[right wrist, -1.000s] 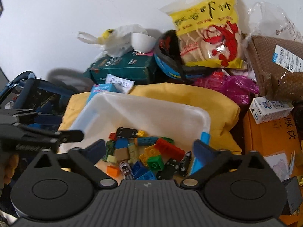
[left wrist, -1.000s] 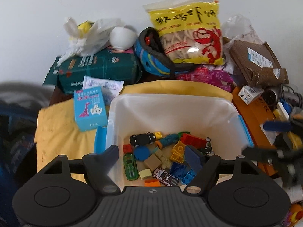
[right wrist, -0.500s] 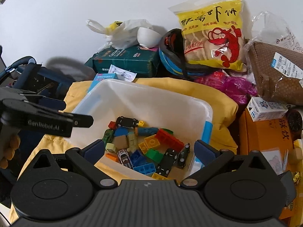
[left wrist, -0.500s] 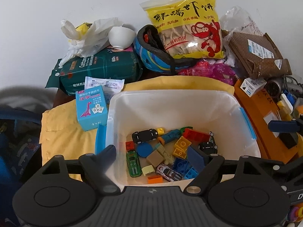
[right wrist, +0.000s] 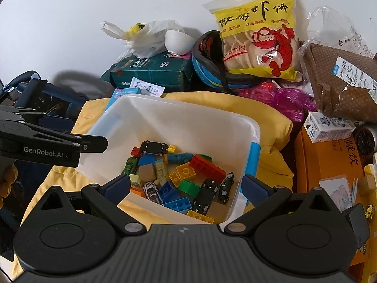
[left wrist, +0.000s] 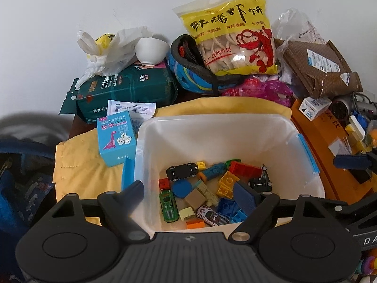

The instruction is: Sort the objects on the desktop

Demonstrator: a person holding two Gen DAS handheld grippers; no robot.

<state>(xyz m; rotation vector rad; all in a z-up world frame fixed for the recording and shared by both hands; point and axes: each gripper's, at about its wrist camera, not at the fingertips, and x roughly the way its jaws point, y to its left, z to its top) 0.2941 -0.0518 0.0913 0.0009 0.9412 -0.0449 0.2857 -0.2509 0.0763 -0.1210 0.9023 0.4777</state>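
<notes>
A white plastic bin [left wrist: 212, 127] rests on a yellow cloth [left wrist: 82, 165]. It holds toy cars and building bricks, among them a black car [left wrist: 181, 171], a green car [left wrist: 167, 202] and a red brick [left wrist: 245, 168]. My left gripper [left wrist: 189, 192] hovers open over the bin's near edge, holding nothing. Its finger also shows in the right wrist view as the left gripper [right wrist: 92, 143], beside the bin's left wall. My right gripper [right wrist: 187, 186] is open and empty over the bin's near right corner [right wrist: 233, 202]. A blue card box [left wrist: 115, 139] stands left of the bin.
Behind the bin lie a green tissue pack [left wrist: 127, 89], a white bowl [left wrist: 149, 50], a blue helmet [left wrist: 188, 77], a yellow snack bag [left wrist: 233, 37] and a brown parcel [left wrist: 315, 68]. An orange box [left wrist: 325, 132] with a small carton [left wrist: 313, 106] sits to the right.
Both cameras have drawn back slightly from the bin. In the left wrist view the right gripper has slid lower at the right edge. Both grippers stay open.
</notes>
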